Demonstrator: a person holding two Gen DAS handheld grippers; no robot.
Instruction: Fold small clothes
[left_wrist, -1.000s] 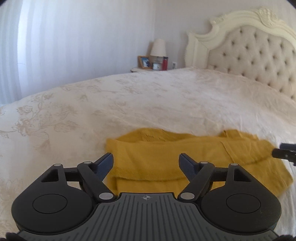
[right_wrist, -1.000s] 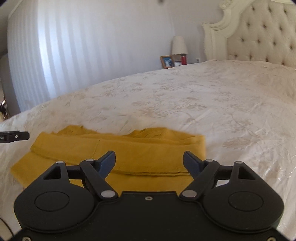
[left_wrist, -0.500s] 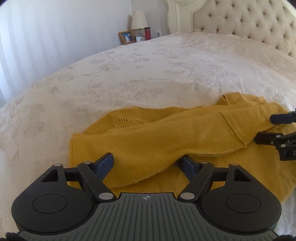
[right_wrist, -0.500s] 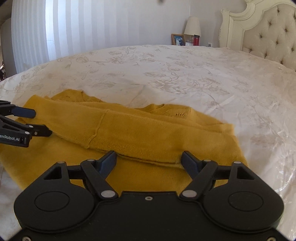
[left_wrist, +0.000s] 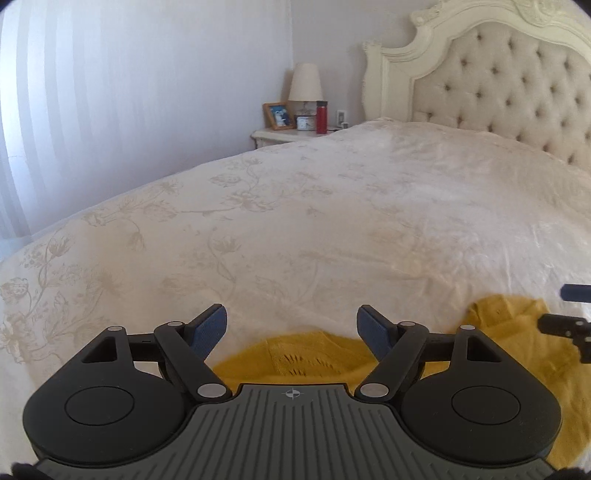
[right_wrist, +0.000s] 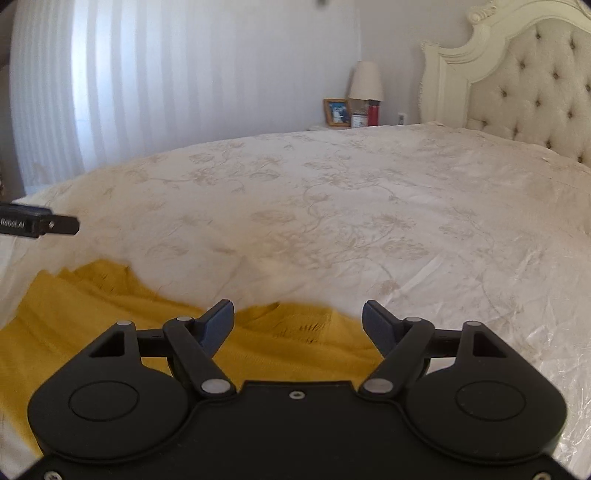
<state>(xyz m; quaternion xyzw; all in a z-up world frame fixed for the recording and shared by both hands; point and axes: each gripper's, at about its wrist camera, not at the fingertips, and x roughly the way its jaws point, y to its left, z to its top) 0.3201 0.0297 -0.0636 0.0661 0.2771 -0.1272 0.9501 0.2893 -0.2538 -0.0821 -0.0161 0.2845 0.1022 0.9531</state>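
A mustard-yellow knitted garment lies folded on the cream floral bedspread. In the left wrist view only its far edge shows, just past my left gripper, which is open with nothing between its blue pads. My right gripper's fingertips show at the right edge of that view, over the garment. In the right wrist view the garment spreads to the lower left, partly hidden under my right gripper. Its jaws are closing, wide apart, with nothing pressed between the pads. The left gripper's finger shows at the left edge.
A tufted cream headboard stands at the far right. A nightstand holds a lamp, a photo frame and a red bottle. White curtains hang along the far left wall. The bedspread stretches ahead.
Both grippers have drawn back from low over the garment. It now shows only at the bottom of each view, and the right jaws stand slightly narrower.
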